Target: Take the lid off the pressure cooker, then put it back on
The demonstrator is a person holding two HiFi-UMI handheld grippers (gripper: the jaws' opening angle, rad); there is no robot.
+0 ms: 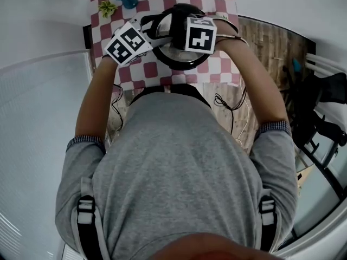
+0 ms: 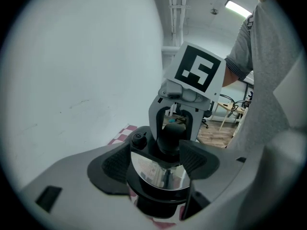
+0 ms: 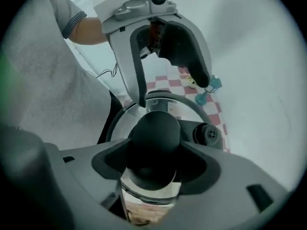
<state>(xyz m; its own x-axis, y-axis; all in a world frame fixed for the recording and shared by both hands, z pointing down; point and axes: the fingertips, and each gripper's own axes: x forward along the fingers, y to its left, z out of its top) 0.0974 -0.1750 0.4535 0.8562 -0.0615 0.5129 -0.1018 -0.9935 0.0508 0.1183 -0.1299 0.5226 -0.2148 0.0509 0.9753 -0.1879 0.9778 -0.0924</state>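
right gripper (image 3: 156, 163): pinching the lid's black knob (image 3: 154, 137), pointing steeply down
left gripper (image 2: 156, 166): clamping the pressure cooker's handle (image 2: 160, 204) at nine o'clock

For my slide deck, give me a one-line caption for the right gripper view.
Right gripper closed on the black knob of the pressure cooker lid, with the left gripper opposite.

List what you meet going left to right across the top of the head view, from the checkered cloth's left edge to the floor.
small green ornament → left tongs' marker cube → right tongs' marker cube → wooden floor
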